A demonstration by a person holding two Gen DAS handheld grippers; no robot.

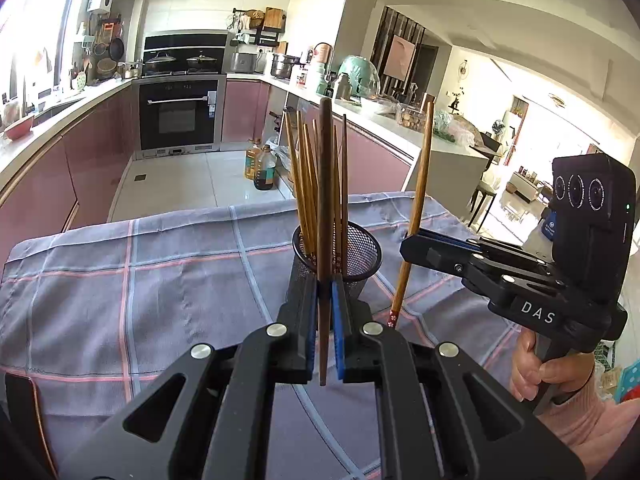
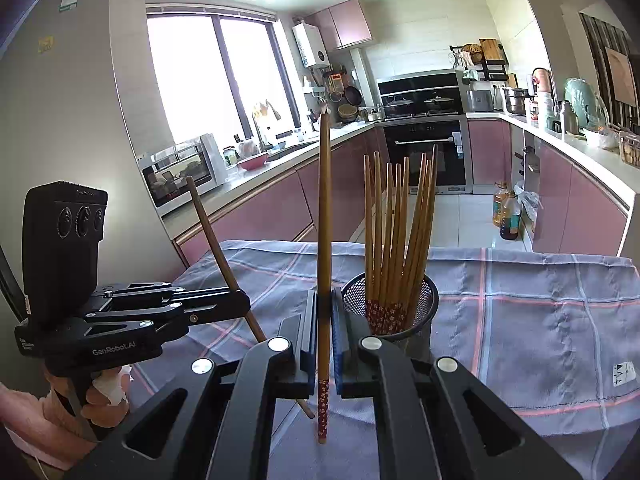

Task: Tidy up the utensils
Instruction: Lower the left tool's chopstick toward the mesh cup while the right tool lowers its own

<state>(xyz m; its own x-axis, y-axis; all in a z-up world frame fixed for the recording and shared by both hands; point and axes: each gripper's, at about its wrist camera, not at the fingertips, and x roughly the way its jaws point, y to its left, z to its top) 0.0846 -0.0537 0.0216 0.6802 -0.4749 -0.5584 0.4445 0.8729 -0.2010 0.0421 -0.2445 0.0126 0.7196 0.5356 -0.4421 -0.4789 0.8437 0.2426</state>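
Both wrist views closely share the mesh holder (image 1: pixel 352 252) (image 2: pixel 404 300)

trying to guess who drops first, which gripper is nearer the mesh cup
Left, by a little, I think. The left gripper sits right at the mesh cup wall, its chopstick upright. The right gripper hangs just beside the cup.

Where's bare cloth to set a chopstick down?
Free: the checked tablecloth left of the mesh holder, and the wide stretch on the holder's right out to the cloth's edge. Crowded: in front of the holder, where both grippers hold a chopstick each.
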